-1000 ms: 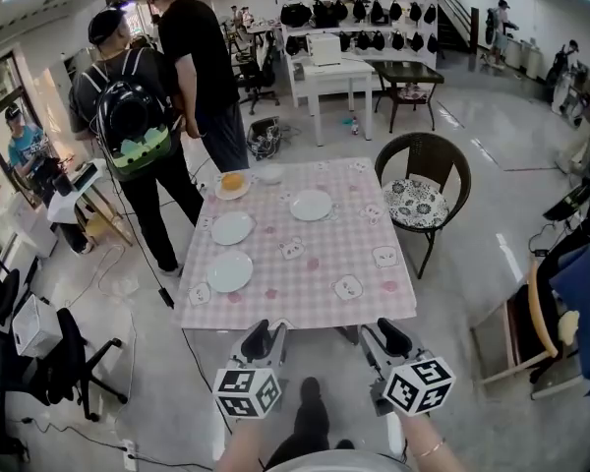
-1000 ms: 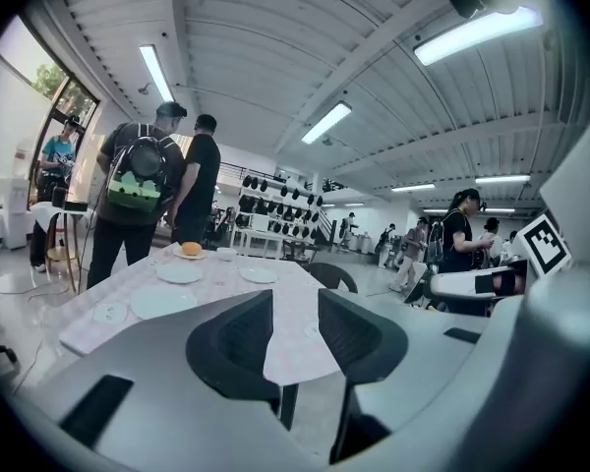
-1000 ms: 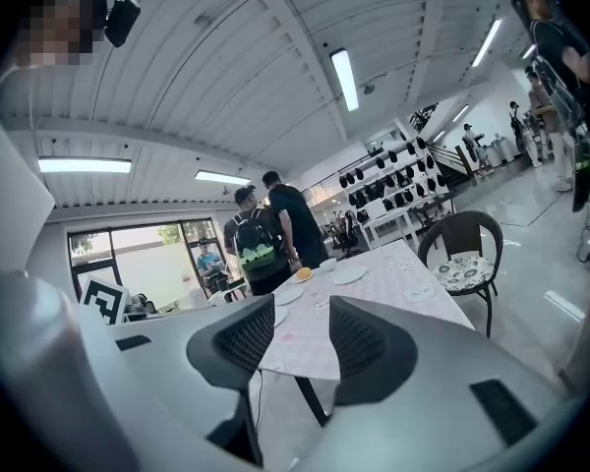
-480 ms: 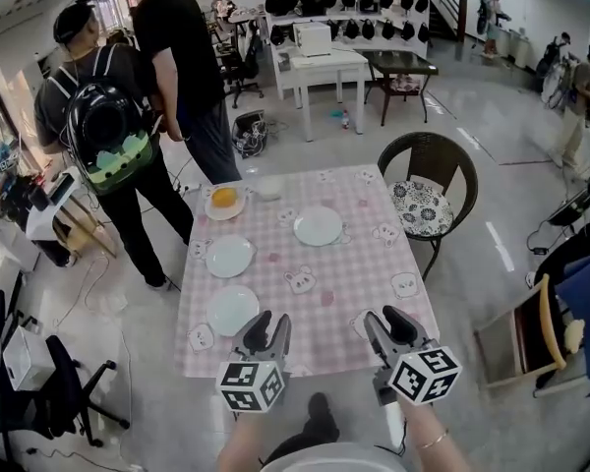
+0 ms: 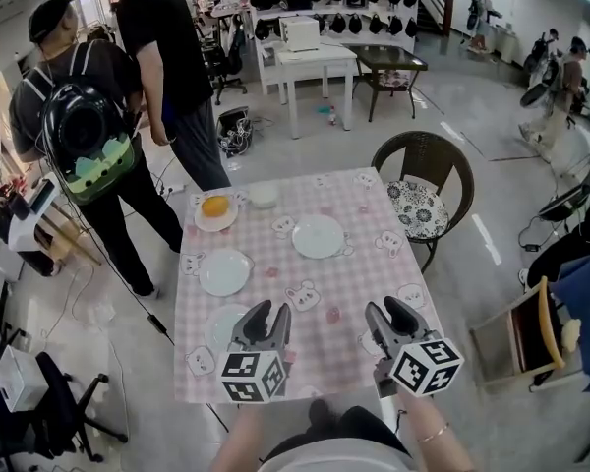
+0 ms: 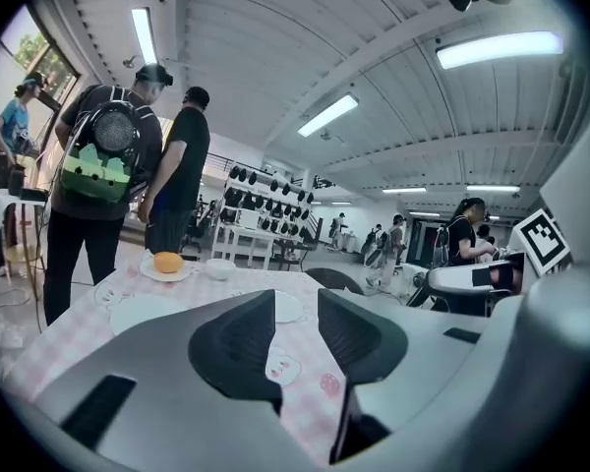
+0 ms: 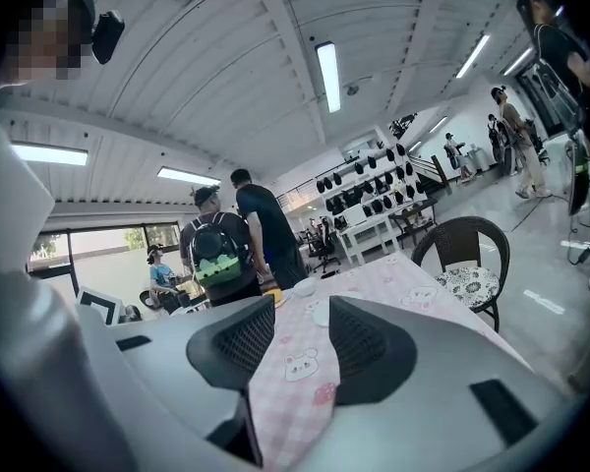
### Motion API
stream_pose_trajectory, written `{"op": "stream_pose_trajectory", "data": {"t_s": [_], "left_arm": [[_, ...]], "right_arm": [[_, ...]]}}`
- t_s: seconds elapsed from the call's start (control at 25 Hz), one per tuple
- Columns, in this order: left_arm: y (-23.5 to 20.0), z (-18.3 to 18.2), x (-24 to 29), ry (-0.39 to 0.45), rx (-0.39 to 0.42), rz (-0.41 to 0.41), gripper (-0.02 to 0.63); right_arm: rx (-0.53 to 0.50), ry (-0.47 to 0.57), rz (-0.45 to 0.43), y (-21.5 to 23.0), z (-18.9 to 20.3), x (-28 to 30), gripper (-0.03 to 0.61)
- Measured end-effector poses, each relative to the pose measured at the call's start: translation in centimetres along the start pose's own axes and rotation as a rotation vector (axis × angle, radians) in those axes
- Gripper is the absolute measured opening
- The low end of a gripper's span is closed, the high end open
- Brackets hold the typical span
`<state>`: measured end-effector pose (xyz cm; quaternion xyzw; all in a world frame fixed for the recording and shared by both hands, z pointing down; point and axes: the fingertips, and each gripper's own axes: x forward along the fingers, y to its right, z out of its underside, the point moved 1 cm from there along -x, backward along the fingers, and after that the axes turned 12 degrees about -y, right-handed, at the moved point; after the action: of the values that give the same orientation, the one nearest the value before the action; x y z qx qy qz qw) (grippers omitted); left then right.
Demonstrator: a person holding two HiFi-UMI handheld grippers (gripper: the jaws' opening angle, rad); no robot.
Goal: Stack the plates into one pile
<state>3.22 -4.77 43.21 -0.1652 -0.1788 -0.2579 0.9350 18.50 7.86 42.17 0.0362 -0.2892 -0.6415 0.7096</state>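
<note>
Table [image 5: 359,281] under a pink checked cloth, bearing four plates, unstacked and apart from one another. Far plate [image 5: 318,236] near the middle; left plate [image 5: 225,271] toward the left edge; near plate [image 5: 219,326] at the near left, partly hidden in the head view behind the left gripper [image 5: 268,315]; plate with an orange food item [image 5: 216,211] at the far left corner, small white bowl [image 5: 263,197] just beside it. Left gripper: jaws apart, only cloth in the gap, held low over the table's near side. Right gripper [image 5: 386,311]: jaws likewise apart and empty, a bear print [image 7: 302,365] on the cloth showing between them, clear of every plate. Head view only: all four plates together. Left gripper view only: the orange-laden plate, bowl and left plate in a low line across the cloth, no chair. Right gripper view: wicker chair [image 5: 423,180] with patterned cushion at the table's right side, near plate out of sight. Two standing people [image 5: 128,87] by the far left corner, one with a backpack [image 5: 87,141].
</note>
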Motion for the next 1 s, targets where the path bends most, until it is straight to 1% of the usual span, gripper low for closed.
{"op": "stream_pose_trajectory", "data": {"t_s": [0.28, 0.44, 0.68, 0.84, 1.0], "left_arm": [[-1.4, -2.3, 4.0, 0.000, 0.002, -0.009, 0.147], [-2.8, -3.1, 6.5, -0.024, -0.005, -0.025, 0.147], [-4.1, -4.7, 11.7, -0.054, -0.009, -0.040, 0.147], [-5.2, -4.9, 15.0, -0.081, -0.020, -0.050, 0.147], [-7.0, -5.4, 17.5, -0.100, -0.030, -0.060, 0.147]], "right_arm": [[0.019, -0.010, 0.019, 2.9, -1.8, 3.1, 0.161], [0.030, -0.013, 0.017, 4.5, -3.3, 5.5, 0.161], [0.031, -0.042, 0.021, 8.2, -5.7, 9.7, 0.160], [0.037, -0.072, 0.018, 10.1, -6.3, 12.5, 0.160], [0.025, -0.106, 0.016, 11.0, -6.7, 15.1, 0.160]]}}
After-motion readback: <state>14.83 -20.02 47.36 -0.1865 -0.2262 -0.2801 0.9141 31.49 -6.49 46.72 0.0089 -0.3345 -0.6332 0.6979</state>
